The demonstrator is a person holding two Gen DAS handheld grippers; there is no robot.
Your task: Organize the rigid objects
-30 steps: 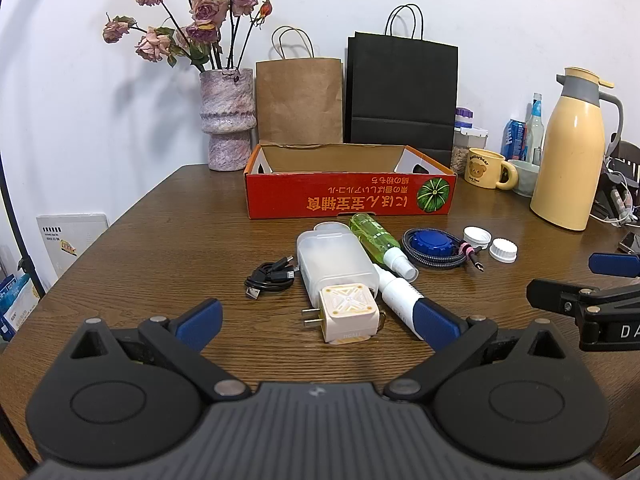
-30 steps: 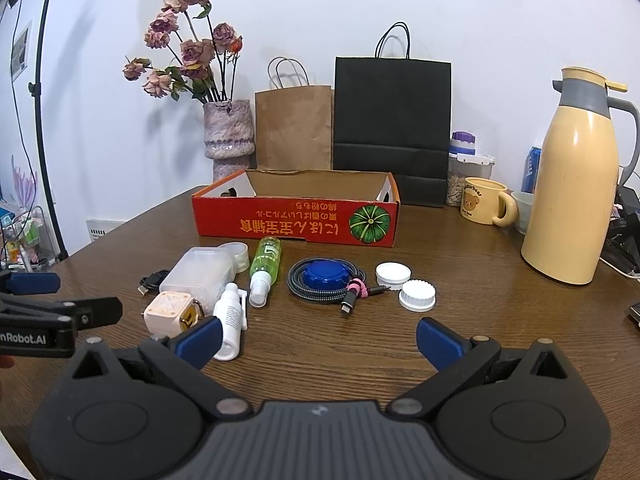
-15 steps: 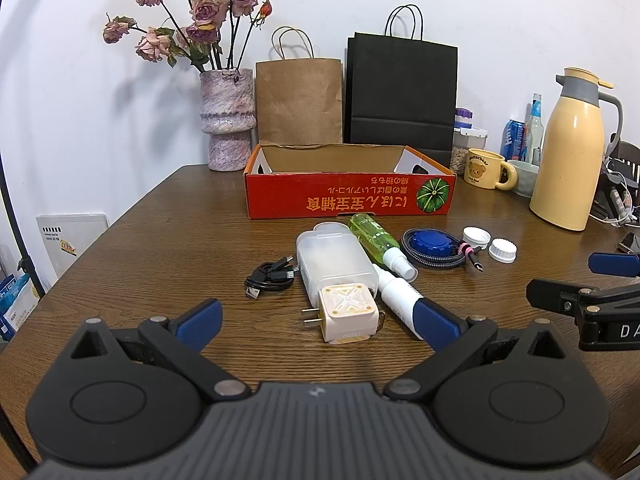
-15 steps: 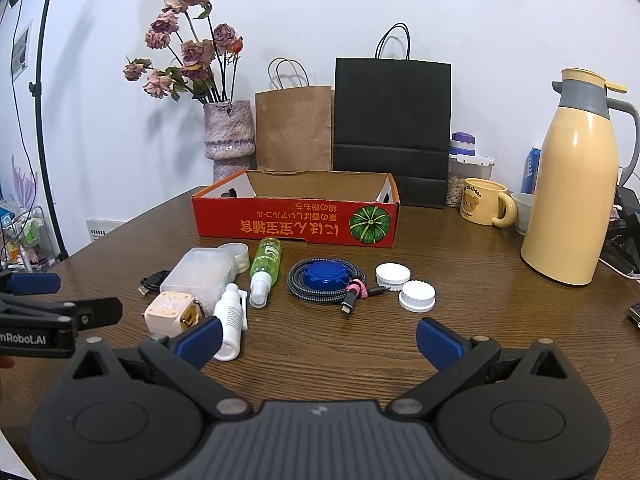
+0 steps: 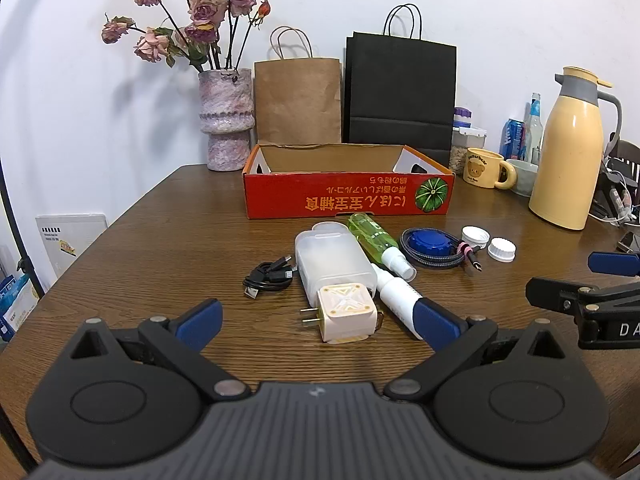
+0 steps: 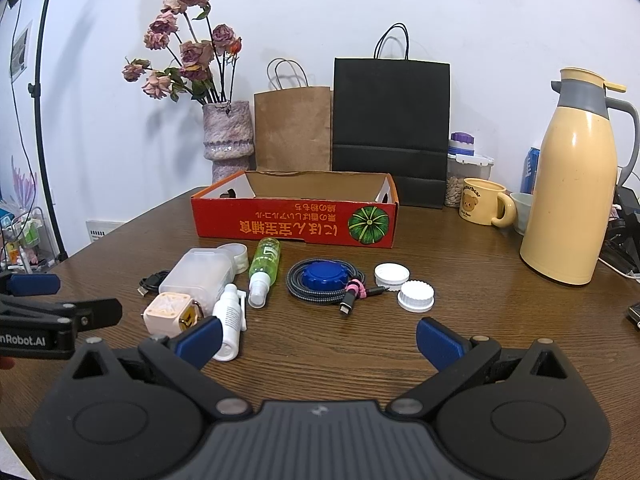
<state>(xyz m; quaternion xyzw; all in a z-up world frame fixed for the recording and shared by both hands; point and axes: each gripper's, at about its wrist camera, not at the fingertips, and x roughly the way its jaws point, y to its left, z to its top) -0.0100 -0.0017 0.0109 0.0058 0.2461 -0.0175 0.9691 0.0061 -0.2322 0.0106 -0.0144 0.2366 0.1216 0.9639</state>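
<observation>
A red cardboard box (image 5: 348,200) (image 6: 296,226) stands open toward the back of the table. In front of it lie a translucent plastic case (image 5: 332,260), a cream plug charger (image 5: 346,312), a white bottle (image 5: 396,296), a green spray bottle (image 5: 374,242), a blue lid inside a coiled cable (image 5: 430,242), two white caps (image 6: 404,286) and a black cable (image 5: 268,276). My left gripper (image 5: 318,324) stands open just short of the charger, holding nothing. My right gripper (image 6: 318,340) is open too, near the table's front edge, facing the blue lid (image 6: 324,274).
A yellow thermos jug (image 6: 576,196), a bear mug (image 6: 480,202), jars and bottles stand at the right. A vase of dried roses (image 5: 226,120), a brown bag (image 5: 298,100) and a black bag (image 5: 400,96) line the wall behind the box.
</observation>
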